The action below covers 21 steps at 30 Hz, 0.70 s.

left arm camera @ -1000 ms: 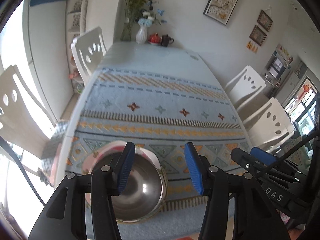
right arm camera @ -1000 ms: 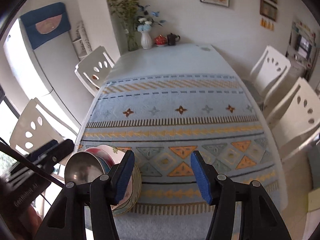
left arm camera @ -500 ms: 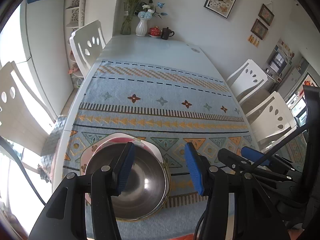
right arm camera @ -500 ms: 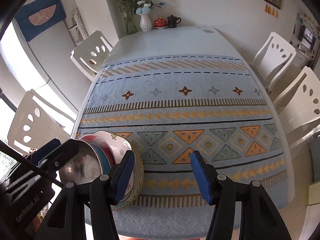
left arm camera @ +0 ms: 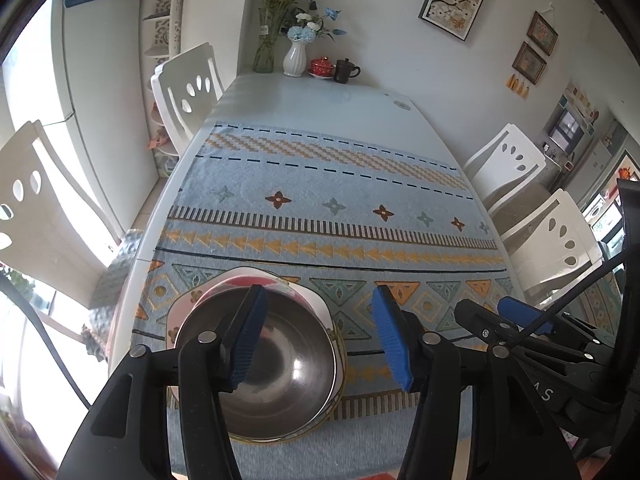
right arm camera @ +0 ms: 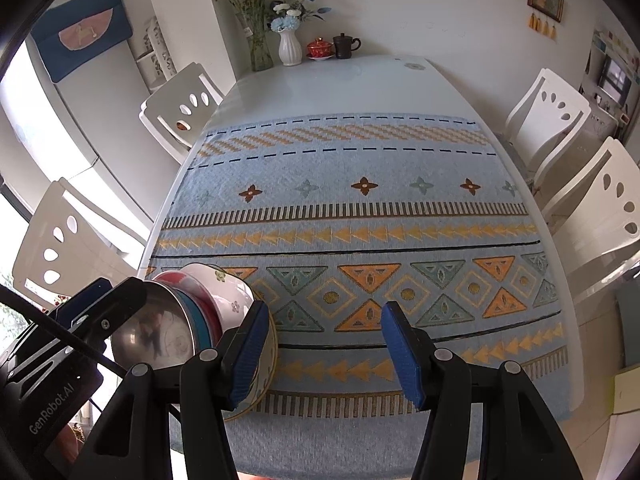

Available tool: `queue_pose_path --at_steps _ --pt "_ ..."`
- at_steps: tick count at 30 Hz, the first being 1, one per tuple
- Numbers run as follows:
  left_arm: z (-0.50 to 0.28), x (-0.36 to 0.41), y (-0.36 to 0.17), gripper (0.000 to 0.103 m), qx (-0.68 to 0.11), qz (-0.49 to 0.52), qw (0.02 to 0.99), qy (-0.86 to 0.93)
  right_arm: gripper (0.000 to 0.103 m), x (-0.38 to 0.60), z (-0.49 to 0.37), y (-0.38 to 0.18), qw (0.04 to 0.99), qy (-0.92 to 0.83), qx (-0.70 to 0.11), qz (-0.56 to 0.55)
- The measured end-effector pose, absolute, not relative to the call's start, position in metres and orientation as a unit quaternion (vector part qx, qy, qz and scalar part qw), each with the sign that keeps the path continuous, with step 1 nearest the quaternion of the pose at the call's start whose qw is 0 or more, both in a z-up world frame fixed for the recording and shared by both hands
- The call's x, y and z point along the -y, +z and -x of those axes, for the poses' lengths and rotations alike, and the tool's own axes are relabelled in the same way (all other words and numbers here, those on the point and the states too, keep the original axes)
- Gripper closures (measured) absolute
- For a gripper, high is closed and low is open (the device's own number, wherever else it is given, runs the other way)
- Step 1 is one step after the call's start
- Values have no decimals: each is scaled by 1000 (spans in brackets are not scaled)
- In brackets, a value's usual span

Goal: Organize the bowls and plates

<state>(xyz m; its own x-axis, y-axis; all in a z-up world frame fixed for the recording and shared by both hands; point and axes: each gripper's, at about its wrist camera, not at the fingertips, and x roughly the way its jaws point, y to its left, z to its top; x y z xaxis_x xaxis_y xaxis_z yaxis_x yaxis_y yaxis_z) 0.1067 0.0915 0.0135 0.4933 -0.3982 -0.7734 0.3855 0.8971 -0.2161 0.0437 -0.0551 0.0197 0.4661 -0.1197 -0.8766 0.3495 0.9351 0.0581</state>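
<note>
A steel bowl (left arm camera: 280,376) tops a stack of dishes at the near left of the table: a red bowl (left arm camera: 248,280), a white floral dish (right arm camera: 230,292) and a gold-rimmed plate (right arm camera: 266,364) at the bottom. My left gripper (left arm camera: 318,340) hovers over this stack with its jaws opening. One pad hangs above the steel bowl's inside, the other beyond its right rim, and neither presses on it. My right gripper (right arm camera: 324,352) is open just right of the stack, above the patterned cloth (right arm camera: 360,240), with nothing between its fingers.
White chairs (right arm camera: 552,120) line both long sides of the table. At the far end stand a white vase of flowers (right arm camera: 290,48), a red lidded cup (right arm camera: 319,47) and a dark mug (right arm camera: 345,45). The table's near edge runs just below the stack.
The left jaws have spread slightly over the steel bowl. The right gripper has tipped a little, so more of the near table edge shows. The stack has not moved.
</note>
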Motion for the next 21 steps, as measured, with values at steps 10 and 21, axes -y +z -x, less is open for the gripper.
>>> queue_pose_path --at_steps 10,21 --pt "-105 -85 17 42 -442 -4 872 -210 46 61 -42 20 849 -132 -499 -116" --pt "-107 -79 11 35 -458 -35 868 -189 46 60 -43 17 847 -119 -507 -107"
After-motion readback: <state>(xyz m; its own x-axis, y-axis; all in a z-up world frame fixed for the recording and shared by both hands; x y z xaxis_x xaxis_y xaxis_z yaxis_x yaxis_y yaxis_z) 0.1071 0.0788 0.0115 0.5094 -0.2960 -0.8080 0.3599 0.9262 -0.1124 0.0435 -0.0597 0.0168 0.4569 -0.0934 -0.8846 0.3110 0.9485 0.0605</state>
